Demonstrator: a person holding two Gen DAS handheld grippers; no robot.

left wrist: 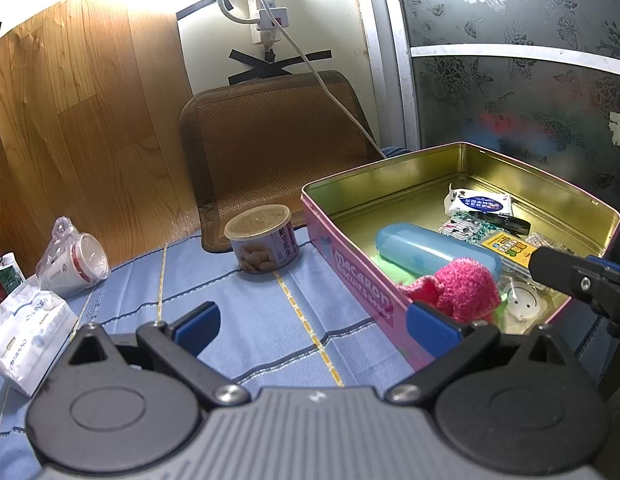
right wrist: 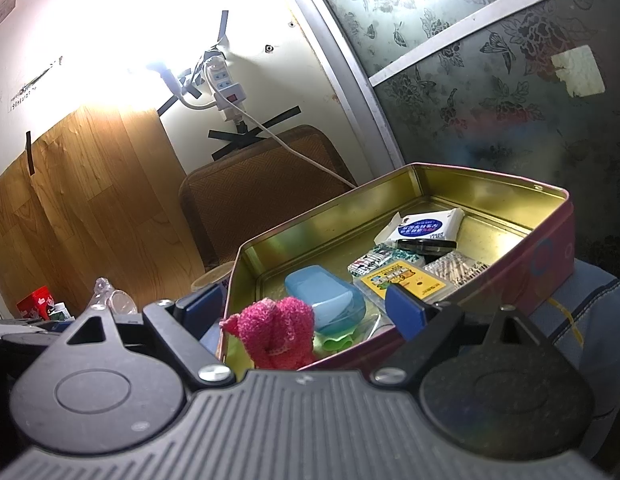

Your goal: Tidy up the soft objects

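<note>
The pink fuzzy cloth (left wrist: 462, 290) lies bunched inside the macaron tin (left wrist: 360, 286), at the tin's near corner, on top of a green cloth (left wrist: 394, 270) and touching the blue plastic case (left wrist: 434, 250) just behind it. Deeper in the tin sit a white tissue pack (left wrist: 480, 200), a black flat item (left wrist: 506, 222), a yellow card packet (left wrist: 508, 246) and a round white piece (left wrist: 524, 300) against the tin's right wall.

The left hand-held gripper (left wrist: 314, 322) hovers above the blue checked bedsheet (left wrist: 270, 320) with its jaws spread wide and nothing between them; its right blue pad sits at the tin's near wall. The right hand-held gripper (right wrist: 304, 310) is also wide open and grasps nothing: it straddles the tin's near corner, one pad outside the tin's left wall, the other above the tin's contents, with the pink cloth in the gap but touched by neither pad.

Left of the tin on the sheet stands a small can of nuts (left wrist: 262, 240). Further left of the tin lie a wrapped white cup (left wrist: 76, 266) and a white plastic packet (left wrist: 28, 334). Behind the tin leans a brown woven mat (left wrist: 270, 132).
</note>
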